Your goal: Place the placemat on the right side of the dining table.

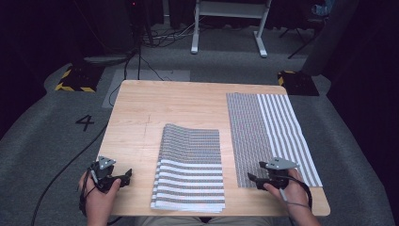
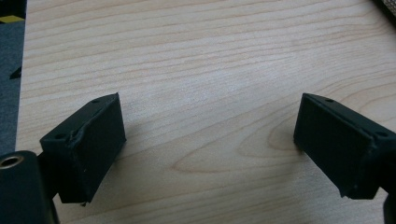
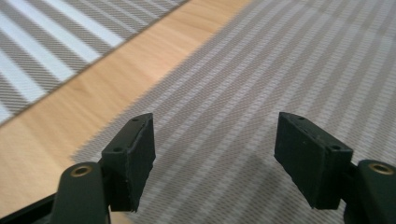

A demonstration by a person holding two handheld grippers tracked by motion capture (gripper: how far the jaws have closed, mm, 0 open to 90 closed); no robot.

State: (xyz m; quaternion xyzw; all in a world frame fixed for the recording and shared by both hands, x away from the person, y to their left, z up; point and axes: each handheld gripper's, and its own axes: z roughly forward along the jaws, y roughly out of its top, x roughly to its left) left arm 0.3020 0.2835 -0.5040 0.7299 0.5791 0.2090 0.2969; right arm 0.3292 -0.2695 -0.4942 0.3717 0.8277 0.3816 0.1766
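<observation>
Dark surroundings swallow most of the room beyond the grey carpet, so the far wall cannot be made out; a white frame at the top is cut off by the picture edge, and cables trail off into shadow. On the carpet to the left of the tabletop a painted numeral 4 can be read; 2 floor plates with yellow and black hazard stripes, 1 at the left and 1 at the right, carry no legible writing. A flat striped mat lies along the right side of the tabletop, its near end partly covered by the right gripper and the hand holding it. In the right gripper view the jaws stand wide apart with nothing clamped between them, hovering over the mat's fine weave just beside its near edge. A stack of striped mats sits at the middle of the near edge, the sheets below the top one showing as edges, so their count is hard to tell. The left gripper rests at the near left corner, apart from the stack; in its own view the jaws are spread wide over bare wood, holding nothing.
</observation>
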